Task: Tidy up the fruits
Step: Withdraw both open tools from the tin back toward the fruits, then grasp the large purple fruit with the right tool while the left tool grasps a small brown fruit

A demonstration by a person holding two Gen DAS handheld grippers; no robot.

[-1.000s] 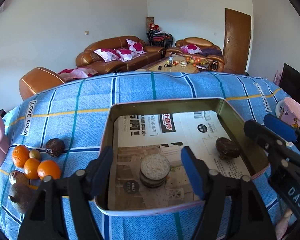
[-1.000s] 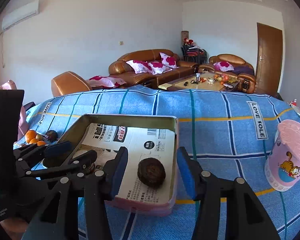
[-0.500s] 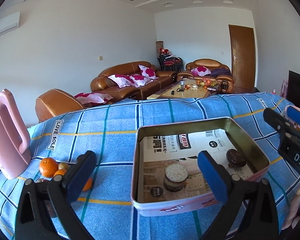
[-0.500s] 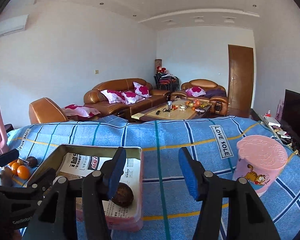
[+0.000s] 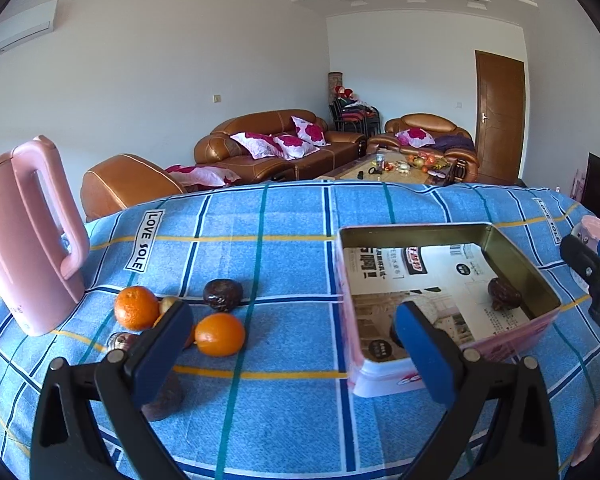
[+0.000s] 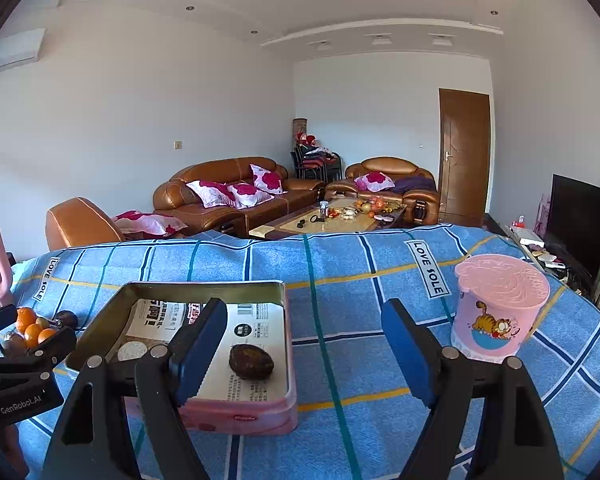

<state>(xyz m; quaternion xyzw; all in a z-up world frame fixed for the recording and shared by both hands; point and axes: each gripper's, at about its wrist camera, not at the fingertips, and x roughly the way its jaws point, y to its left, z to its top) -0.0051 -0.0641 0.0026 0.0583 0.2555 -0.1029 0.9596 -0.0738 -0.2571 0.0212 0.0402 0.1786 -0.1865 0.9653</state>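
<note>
Fruits (image 5: 219, 334) wait in a loose pile near the tablecloth's (image 5: 292, 216) left edge beside the pink kettle (image 5: 24, 236); two pieces sit in the tin (image 6: 284, 360). My left gripper (image 5: 292, 344) gapes wide and empty, angled toward that pile, I'd say for the next pick. My right gripper (image 6: 304, 348) has just been opening, empty, beside the dark fruit (image 6: 251, 362) by the tin's right wall.

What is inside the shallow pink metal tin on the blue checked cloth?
The pink metal tin holds a printed paper lining, one dark wrinkled fruit and a round pale-topped object. The paper covers the tin's floor, and the gripper fingers hide some of the inside.
</note>
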